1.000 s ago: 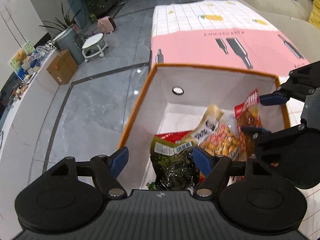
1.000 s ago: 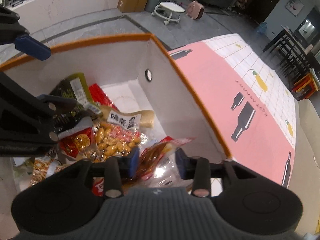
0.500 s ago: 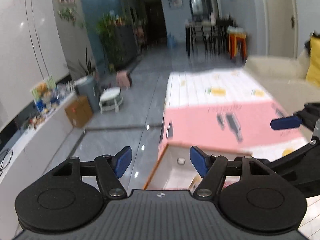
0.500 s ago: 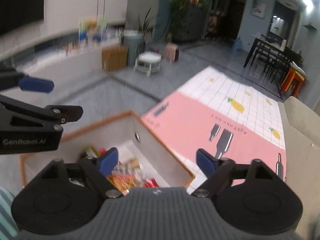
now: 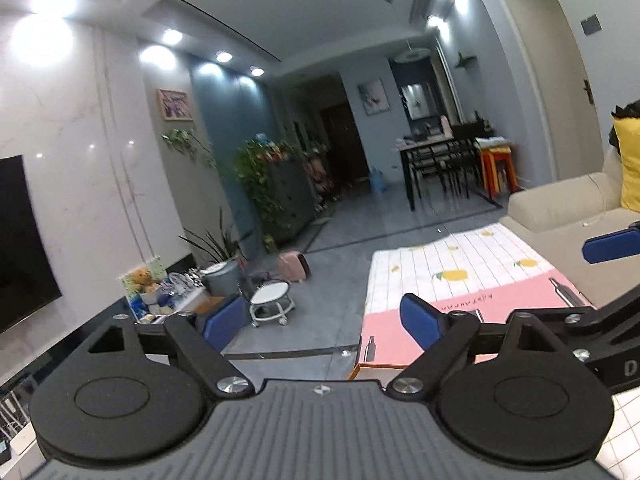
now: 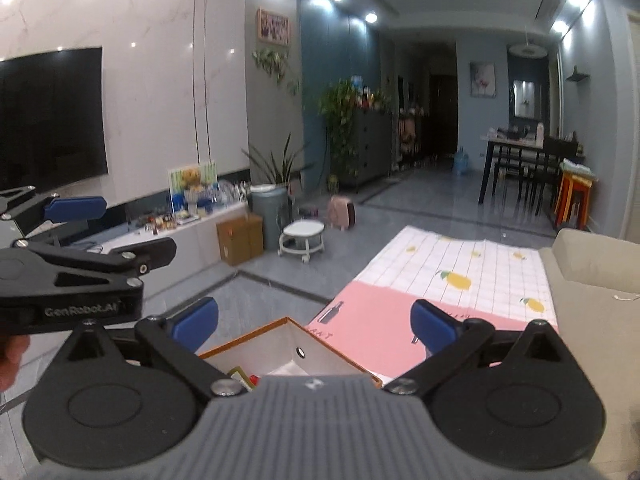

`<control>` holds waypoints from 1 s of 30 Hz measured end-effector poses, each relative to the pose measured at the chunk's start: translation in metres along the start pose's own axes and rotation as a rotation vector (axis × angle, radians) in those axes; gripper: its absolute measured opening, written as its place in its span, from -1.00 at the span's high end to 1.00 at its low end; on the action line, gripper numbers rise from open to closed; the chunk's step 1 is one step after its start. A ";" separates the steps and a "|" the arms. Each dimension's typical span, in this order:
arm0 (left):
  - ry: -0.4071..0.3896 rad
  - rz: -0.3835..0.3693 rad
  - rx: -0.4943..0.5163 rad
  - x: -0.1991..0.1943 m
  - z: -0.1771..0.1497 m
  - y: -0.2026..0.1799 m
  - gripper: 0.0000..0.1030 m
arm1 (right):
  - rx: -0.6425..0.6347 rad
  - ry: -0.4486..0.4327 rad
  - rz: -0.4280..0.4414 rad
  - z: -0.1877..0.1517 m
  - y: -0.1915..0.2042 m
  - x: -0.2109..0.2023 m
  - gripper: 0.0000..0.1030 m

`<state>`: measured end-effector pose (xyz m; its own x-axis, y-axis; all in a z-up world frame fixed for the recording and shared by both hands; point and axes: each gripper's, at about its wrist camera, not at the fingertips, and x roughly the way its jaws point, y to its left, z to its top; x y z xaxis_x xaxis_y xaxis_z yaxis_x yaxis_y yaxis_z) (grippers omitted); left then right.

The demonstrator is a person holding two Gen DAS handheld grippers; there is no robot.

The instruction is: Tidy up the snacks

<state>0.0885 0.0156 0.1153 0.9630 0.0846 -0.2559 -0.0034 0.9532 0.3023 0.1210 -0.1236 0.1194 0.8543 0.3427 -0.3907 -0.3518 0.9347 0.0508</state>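
snacks (image 6: 240, 376), seemingly, in box (image 6: 280, 350)

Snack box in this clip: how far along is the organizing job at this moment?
Done: some snack packets lie inside the orange-rimmed box on the pink mat. In hand: nothing; the left gripper and right gripper are both open and empty, raised and facing the room. Left: no loose snacks show on the mat, so this looks near finished, though most of the box is hidden.
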 end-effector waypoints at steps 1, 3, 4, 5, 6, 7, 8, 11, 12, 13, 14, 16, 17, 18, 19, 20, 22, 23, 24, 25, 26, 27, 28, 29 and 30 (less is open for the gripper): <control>-0.003 0.003 -0.001 -0.004 -0.002 -0.005 -1.00 | -0.006 -0.011 -0.001 -0.004 0.001 -0.009 -0.93; 0.005 -0.004 -0.001 -0.010 -0.008 -0.011 -1.00 | -0.018 -0.027 -0.010 -0.013 0.004 -0.024 -0.93; 0.020 -0.008 -0.012 -0.011 -0.012 -0.013 -1.00 | -0.021 -0.032 -0.021 -0.018 0.005 -0.031 -0.93; 0.043 -0.014 -0.028 -0.013 -0.016 -0.015 -1.00 | -0.021 -0.031 -0.035 -0.024 0.006 -0.036 -0.93; 0.075 -0.025 -0.048 -0.011 -0.021 -0.017 -1.00 | -0.020 -0.026 -0.047 -0.029 0.007 -0.040 -0.93; 0.104 -0.036 -0.065 -0.012 -0.026 -0.017 -1.00 | -0.014 -0.020 -0.063 -0.036 0.007 -0.044 -0.93; 0.133 -0.046 -0.080 -0.012 -0.031 -0.017 -1.00 | -0.003 -0.012 -0.081 -0.043 0.007 -0.049 -0.93; 0.220 -0.063 -0.097 -0.002 -0.049 -0.021 -1.00 | 0.029 0.027 -0.121 -0.066 0.004 -0.052 -0.93; 0.245 -0.064 -0.093 0.000 -0.055 -0.023 -1.00 | 0.032 0.045 -0.133 -0.073 0.004 -0.052 -0.93; 0.272 -0.062 -0.090 0.002 -0.061 -0.024 -1.00 | 0.033 0.066 -0.145 -0.080 0.004 -0.050 -0.93; 0.299 -0.063 -0.091 0.008 -0.066 -0.026 -1.00 | 0.033 0.090 -0.151 -0.087 0.004 -0.046 -0.93; 0.343 -0.070 -0.109 0.011 -0.078 -0.026 -1.00 | 0.036 0.132 -0.145 -0.099 0.003 -0.036 -0.93; 0.365 -0.074 -0.123 0.011 -0.085 -0.026 -1.00 | 0.038 0.150 -0.144 -0.105 0.003 -0.032 -0.93; 0.387 -0.079 -0.138 0.010 -0.091 -0.026 -1.00 | 0.039 0.167 -0.147 -0.110 0.003 -0.029 -0.93; 0.408 -0.083 -0.148 0.011 -0.096 -0.027 -1.00 | 0.038 0.181 -0.149 -0.114 0.003 -0.025 -0.93; 0.433 -0.088 -0.152 0.013 -0.102 -0.029 -1.00 | 0.035 0.198 -0.151 -0.119 0.004 -0.022 -0.93; 0.477 -0.094 -0.153 0.016 -0.110 -0.032 -1.00 | 0.033 0.224 -0.148 -0.126 0.003 -0.016 -0.93; 0.493 -0.092 -0.154 0.016 -0.114 -0.034 -1.00 | 0.034 0.233 -0.143 -0.129 0.003 -0.013 -0.93; 0.508 -0.090 -0.157 0.018 -0.117 -0.034 -1.00 | 0.037 0.242 -0.139 -0.132 0.003 -0.011 -0.93; 0.519 -0.088 -0.161 0.019 -0.119 -0.034 -1.00 | 0.040 0.251 -0.137 -0.135 0.003 -0.008 -0.93; 0.524 -0.088 -0.165 0.019 -0.122 -0.036 -1.00 | 0.044 0.259 -0.136 -0.138 0.003 -0.006 -0.93; 0.528 -0.089 -0.168 0.020 -0.122 -0.035 -1.00 | 0.046 0.266 -0.136 -0.139 0.003 -0.004 -0.93; 0.531 -0.089 -0.169 0.020 -0.123 -0.034 -1.00 | 0.049 0.271 -0.138 -0.139 0.004 -0.003 -0.93; 0.534 -0.088 -0.169 0.020 -0.123 -0.034 -1.00 | 0.051 0.275 -0.139 -0.139 0.003 -0.001 -0.93; 0.537 -0.087 -0.169 0.021 -0.123 -0.034 -1.00 | 0.054 0.277 -0.141 -0.141 0.002 0.000 -0.93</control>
<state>0.0754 0.0206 -0.0133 0.6899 0.0967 -0.7174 -0.0156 0.9928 0.1187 0.0662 -0.1348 -0.0105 0.7536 0.1775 -0.6329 -0.2100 0.9774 0.0241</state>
